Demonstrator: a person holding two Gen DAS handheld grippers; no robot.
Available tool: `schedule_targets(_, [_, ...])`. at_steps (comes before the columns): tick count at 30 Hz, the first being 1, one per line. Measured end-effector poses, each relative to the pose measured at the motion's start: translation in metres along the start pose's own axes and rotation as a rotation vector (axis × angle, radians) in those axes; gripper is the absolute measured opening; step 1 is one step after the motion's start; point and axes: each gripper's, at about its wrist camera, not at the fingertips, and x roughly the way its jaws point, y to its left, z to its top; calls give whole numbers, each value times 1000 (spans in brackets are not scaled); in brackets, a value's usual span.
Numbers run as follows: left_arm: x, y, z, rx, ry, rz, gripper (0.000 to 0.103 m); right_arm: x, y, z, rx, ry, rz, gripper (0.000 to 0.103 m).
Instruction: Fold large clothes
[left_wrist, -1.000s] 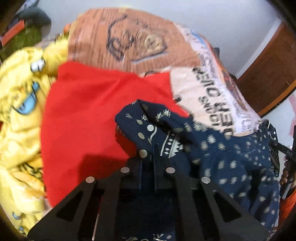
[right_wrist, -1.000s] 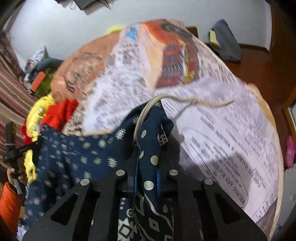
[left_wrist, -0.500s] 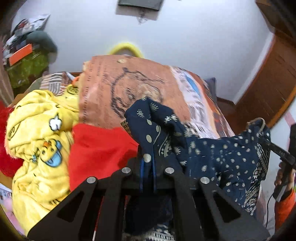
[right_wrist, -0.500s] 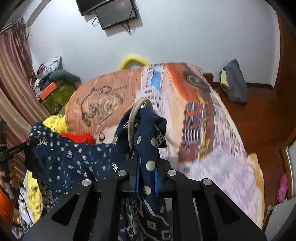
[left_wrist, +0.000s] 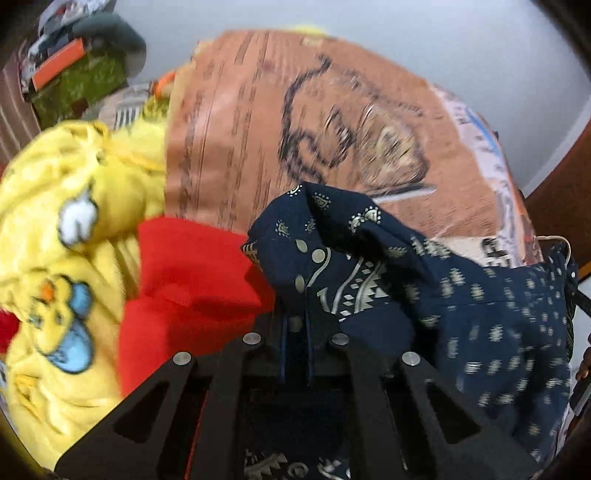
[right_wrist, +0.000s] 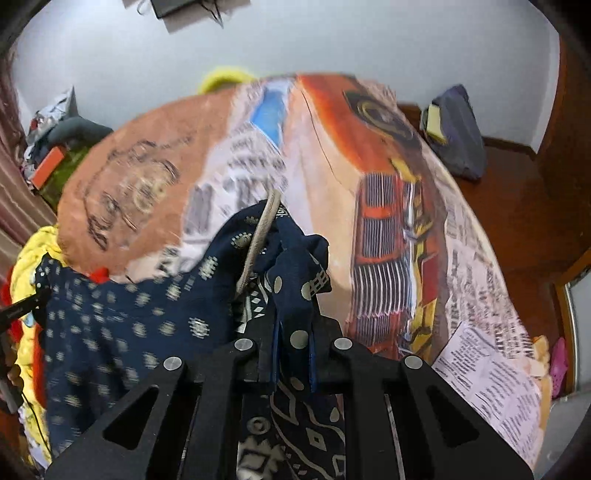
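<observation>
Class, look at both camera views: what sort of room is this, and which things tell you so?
Most likely a bedroom at home. A bed under a printed bedspread fills the room, loose clothes such as a yellow cartoon-print garment are heaped on it, and a screen hangs on the wall.

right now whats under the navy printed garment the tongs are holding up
Under the navy printed garment lie a red cloth and the printed bedspread, with a yellow garment beside. How far the red cloth runs beneath is covered.
</observation>
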Motion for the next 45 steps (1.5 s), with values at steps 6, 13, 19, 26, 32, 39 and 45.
schedule_targets(6, [5, 11, -15, 35, 17, 10, 20, -11, -6, -12, -29, -29, -33, 16])
schedule_targets(13, [-33, 16, -29, 56, 31, 57, 39, -47, -20, -29, 39, -5, -53, 45])
schedule_targets(19, [-78, 18, -49, 75, 27, 121, 59, -107, -10, -48, -11, -12, -95, 62])
schedule_targets(26, [-154, 15, -77, 122, -25, 58, 62, -174, 11, -73, -87, -60, -67, 74])
schedule_targets(32, [-217, 16, -118, 187, -58, -21, 74, -217, 28, -113, -175, -82, -22, 75])
schedule_targets(39, [-222, 25, -182, 226, 33, -70, 76, -224, 36, -171, -248, -53, -63, 79])
schedule_targets(45, [-183, 36, -233, 154, 170, -156, 76, -206, 31, -212, -206, 30, -38, 79])
